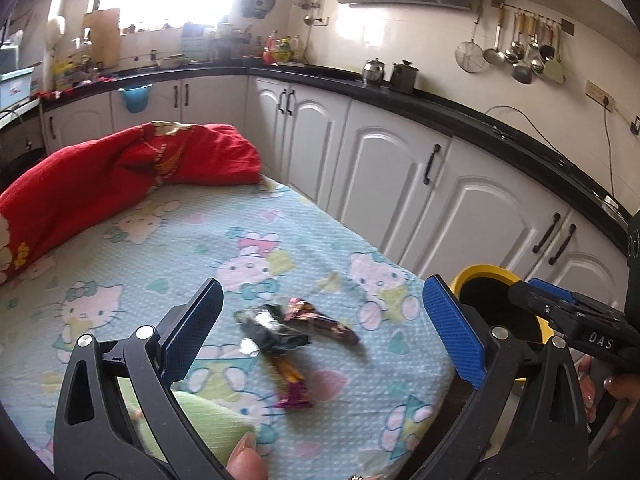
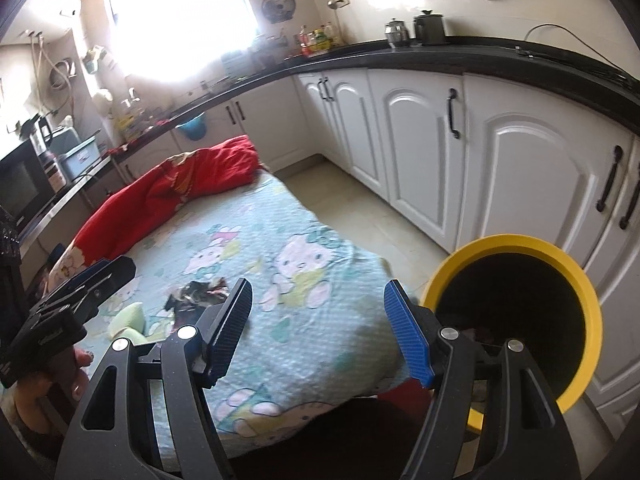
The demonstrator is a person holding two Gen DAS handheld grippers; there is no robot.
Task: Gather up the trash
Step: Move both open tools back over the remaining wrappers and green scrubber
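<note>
Presently listed, item by item:

Left gripper (image 1: 322, 328): jaws spread wide, nothing between them; hangs above the wrappers.

Right gripper (image 2: 318, 328): jaws likewise spread wide and empty; held over the near edge of the table, just beside the bin.

Trash, three pieces: a crumpled black-and-silver wrapper (image 1: 274, 330) on the cloth, overlapping a dark purple wrapper (image 1: 324, 318) to its right; an orange and magenta wrapper (image 1: 291, 380) lies just nearer the camera, touching the black one.

Bin (image 2: 576, 276): yellow rim, dark inside, standing on the floor just off the table's right corner; contents not clear.

Table cover (image 1: 160, 240): pale blue cloth with a cartoon cat print.

Red blanket (image 1: 132, 168): bunched at the far end of the table.

Green soft object (image 2: 134, 320): on the cloth near the wrappers, left side.

White cabinets (image 2: 420, 128): along the wall beyond the bin, under a black countertop (image 1: 400, 98).
</note>
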